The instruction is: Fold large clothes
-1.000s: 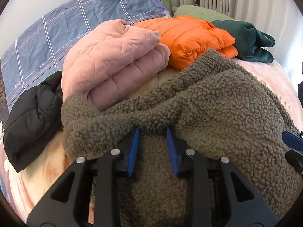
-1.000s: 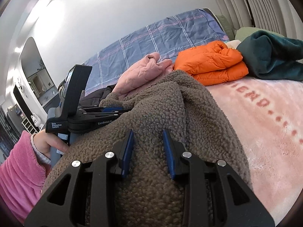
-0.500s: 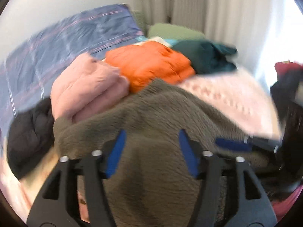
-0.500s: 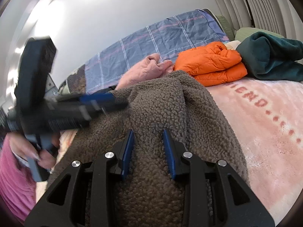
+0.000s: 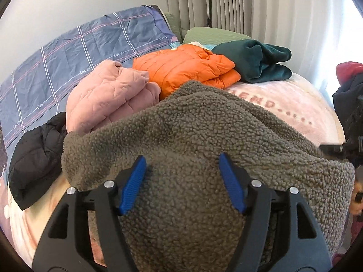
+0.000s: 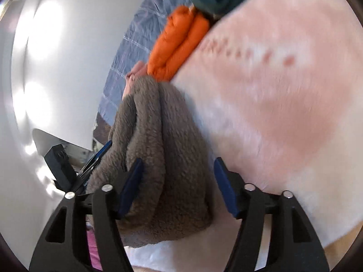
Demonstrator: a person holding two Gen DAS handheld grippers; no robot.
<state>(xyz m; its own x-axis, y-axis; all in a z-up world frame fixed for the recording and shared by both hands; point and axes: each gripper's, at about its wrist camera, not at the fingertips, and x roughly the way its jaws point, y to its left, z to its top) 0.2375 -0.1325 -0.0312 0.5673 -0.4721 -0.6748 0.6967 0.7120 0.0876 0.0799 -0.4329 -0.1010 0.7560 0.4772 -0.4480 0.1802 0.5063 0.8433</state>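
With its blue pads spread wide, the left gripper [image 5: 182, 181] is pinching nothing, just sitting over the brown fleece jacket [image 5: 204, 140], which is lying in a folded heap on the bed's pink blanket [image 5: 295, 104]. Same deal for the right gripper [image 6: 177, 187]: pads wide apart, tilted view, the fleece's edge sitting between them but not squeezed, as far as I can tell. That view is pretty blurry, though.

Past the fleece, from the left wrist view, there's a folded pink quilted jacket [image 5: 106, 99] touching its far-left side, a black puffer [image 5: 36, 156] off to the left of that, then a folded orange puffer [image 5: 188, 68] with a dark green fleece [image 5: 256, 61] just beside it. Behind everything there's a blue plaid sheet [image 5: 79, 45] against the wall and curtains [image 5: 226, 2].
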